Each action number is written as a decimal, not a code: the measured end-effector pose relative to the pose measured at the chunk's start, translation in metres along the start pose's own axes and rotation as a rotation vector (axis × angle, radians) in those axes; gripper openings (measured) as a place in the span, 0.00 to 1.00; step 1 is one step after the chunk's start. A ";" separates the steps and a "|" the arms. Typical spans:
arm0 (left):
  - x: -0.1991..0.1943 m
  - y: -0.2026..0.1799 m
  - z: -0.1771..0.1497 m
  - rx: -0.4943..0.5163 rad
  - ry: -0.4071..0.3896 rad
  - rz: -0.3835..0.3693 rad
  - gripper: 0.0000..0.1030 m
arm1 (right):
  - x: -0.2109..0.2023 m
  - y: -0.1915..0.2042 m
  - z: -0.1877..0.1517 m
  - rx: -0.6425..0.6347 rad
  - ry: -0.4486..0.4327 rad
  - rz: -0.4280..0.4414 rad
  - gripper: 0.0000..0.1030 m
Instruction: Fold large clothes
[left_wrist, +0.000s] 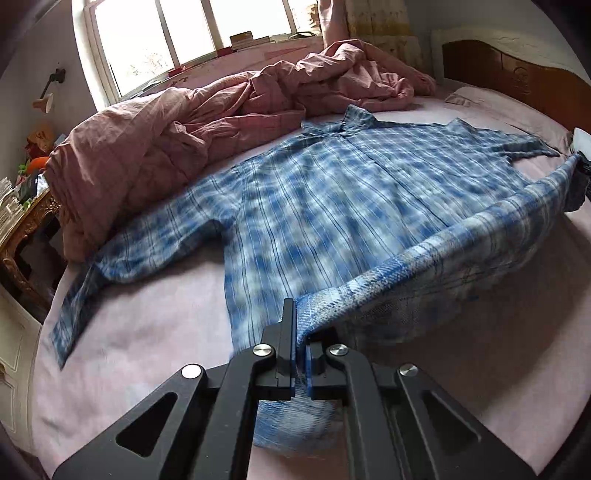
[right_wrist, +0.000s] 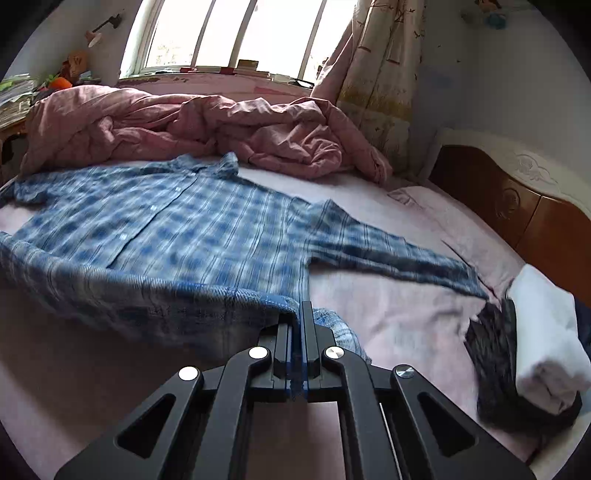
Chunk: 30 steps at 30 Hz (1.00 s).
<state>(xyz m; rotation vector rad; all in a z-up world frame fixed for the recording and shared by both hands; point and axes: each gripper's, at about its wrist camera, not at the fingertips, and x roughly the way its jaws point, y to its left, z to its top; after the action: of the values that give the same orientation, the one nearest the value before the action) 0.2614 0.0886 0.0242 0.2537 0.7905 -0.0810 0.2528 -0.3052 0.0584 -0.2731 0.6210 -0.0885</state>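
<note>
A blue and white plaid shirt (left_wrist: 332, 192) (right_wrist: 177, 229) lies front up on the pink bed sheet (left_wrist: 147, 332), collar toward the window and both sleeves spread out. My left gripper (left_wrist: 301, 332) is shut on one corner of the shirt's bottom hem. My right gripper (right_wrist: 297, 325) is shut on the other hem corner. The hem hangs raised off the sheet between the two grippers, showing its paler inside. In the left wrist view, the right gripper (left_wrist: 583, 164) shows at the far right edge, holding the hem's other end.
A crumpled pink duvet (left_wrist: 207, 122) (right_wrist: 192, 125) is heaped behind the shirt, below the window. A wooden headboard (right_wrist: 517, 206) runs along the right. Folded white cloth (right_wrist: 546, 332) on dark clothes (right_wrist: 495, 354) lies by the right sleeve. A cluttered bedside table (left_wrist: 22, 214) stands left.
</note>
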 end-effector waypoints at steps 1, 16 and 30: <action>0.010 0.003 0.010 0.000 0.017 0.001 0.03 | 0.008 0.001 0.006 0.003 0.005 0.004 0.04; 0.126 0.033 0.072 -0.059 0.140 -0.081 0.07 | 0.163 0.005 0.042 0.142 0.174 0.100 0.04; 0.037 0.092 0.011 -0.292 -0.106 -0.148 0.97 | 0.106 -0.057 0.027 0.317 0.054 0.171 0.89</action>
<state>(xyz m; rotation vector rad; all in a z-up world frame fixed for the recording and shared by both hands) 0.3104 0.1757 0.0238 -0.0857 0.7048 -0.1160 0.3544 -0.3710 0.0360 0.0897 0.6709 -0.0288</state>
